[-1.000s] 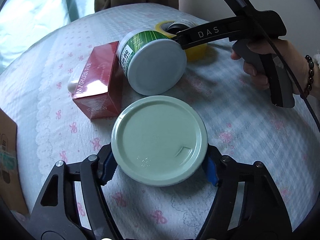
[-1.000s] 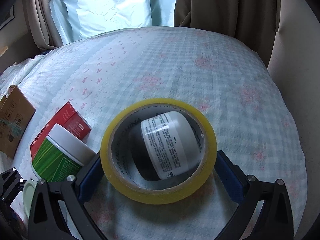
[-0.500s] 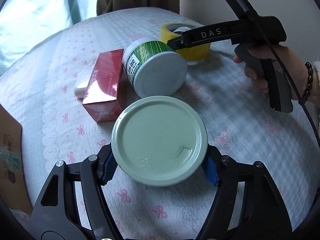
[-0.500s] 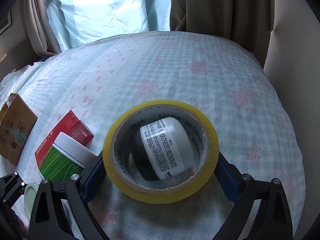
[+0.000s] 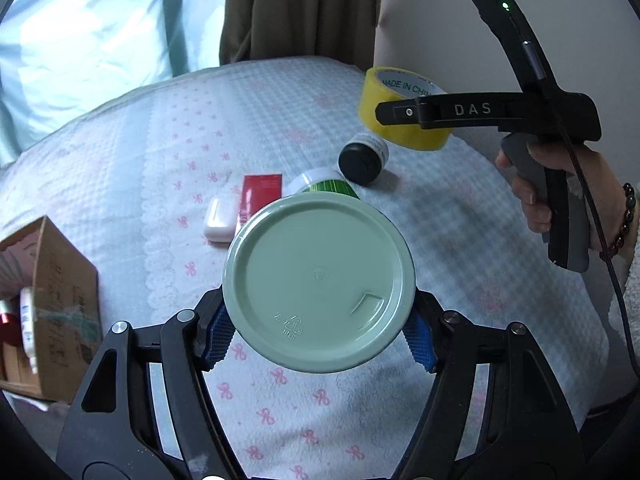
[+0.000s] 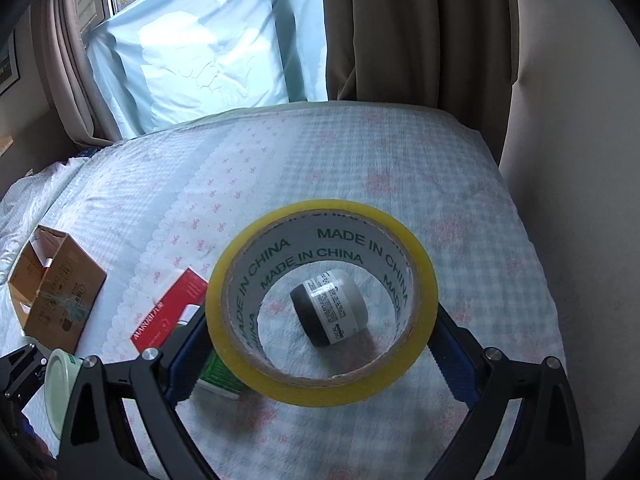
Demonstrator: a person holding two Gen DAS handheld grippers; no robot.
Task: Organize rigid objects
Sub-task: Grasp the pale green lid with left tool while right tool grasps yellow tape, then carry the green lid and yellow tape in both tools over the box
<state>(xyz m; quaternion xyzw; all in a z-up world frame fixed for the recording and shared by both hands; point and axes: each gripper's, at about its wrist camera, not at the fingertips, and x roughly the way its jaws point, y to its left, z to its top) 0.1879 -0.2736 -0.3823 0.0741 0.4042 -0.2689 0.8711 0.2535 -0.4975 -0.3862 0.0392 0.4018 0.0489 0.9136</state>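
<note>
Bed (image 6: 360, 152): both loads now lifted clear. L gripper (image 5: 320, 330) pinching lid (image 5: 318, 282); R gripper (image 6: 320, 354) pinching tape (image 6: 320, 300), small jar (image 6: 330, 308) left uncovered. Prob next: carry to box (image 5: 60, 292).

both grippers now higher off the bed (image 6: 460, 184), tape roll (image 6: 320, 300) lifted clear of the small jar (image 6: 330, 312)

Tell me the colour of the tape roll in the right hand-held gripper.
Yellow, with a grey printed core; the tape roll shows best in the right wrist view.
</note>
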